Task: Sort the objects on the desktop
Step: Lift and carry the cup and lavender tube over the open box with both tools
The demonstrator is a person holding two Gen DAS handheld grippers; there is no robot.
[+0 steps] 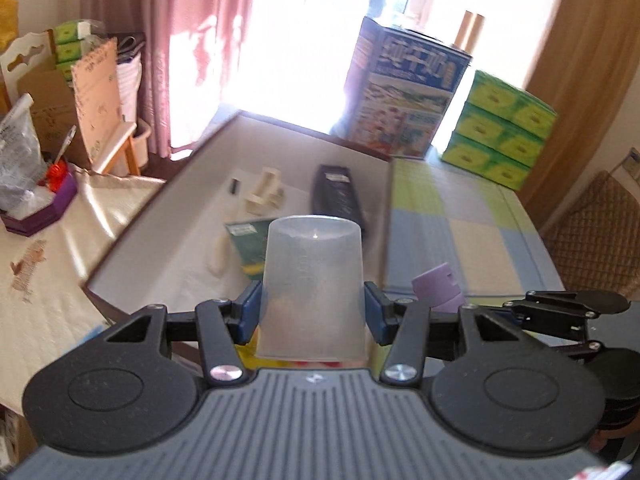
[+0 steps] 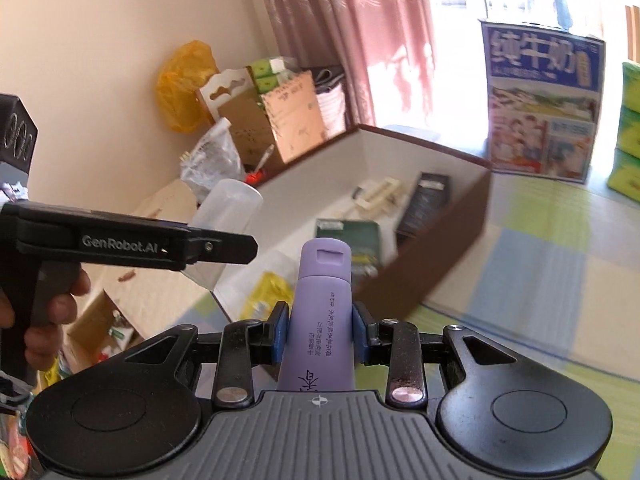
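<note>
My left gripper (image 1: 313,312) is shut on a translucent plastic cup (image 1: 314,280), held upside down with its base pointing away, in the air near the brown storage box (image 1: 312,138). The cup (image 2: 230,210) and the left gripper's body show at the left of the right wrist view. My right gripper (image 2: 320,332) is shut on a purple tube (image 2: 322,312), cap forward, in the air in front of the box (image 2: 452,256). The tube's cap (image 1: 438,286) also peeks in at the right of the left wrist view. In the box lie a green booklet (image 1: 248,246), a black flat pack (image 1: 338,196) and cream wooden pieces (image 1: 266,192).
A checked green and blue cloth (image 1: 480,240) covers the table right of the box. A blue milk carton (image 1: 404,92) and stacked green tissue packs (image 1: 500,132) stand at the far edge. A purple tray (image 1: 40,212) with a bag sits at the left. A yellow packet (image 2: 266,296) lies beside the box.
</note>
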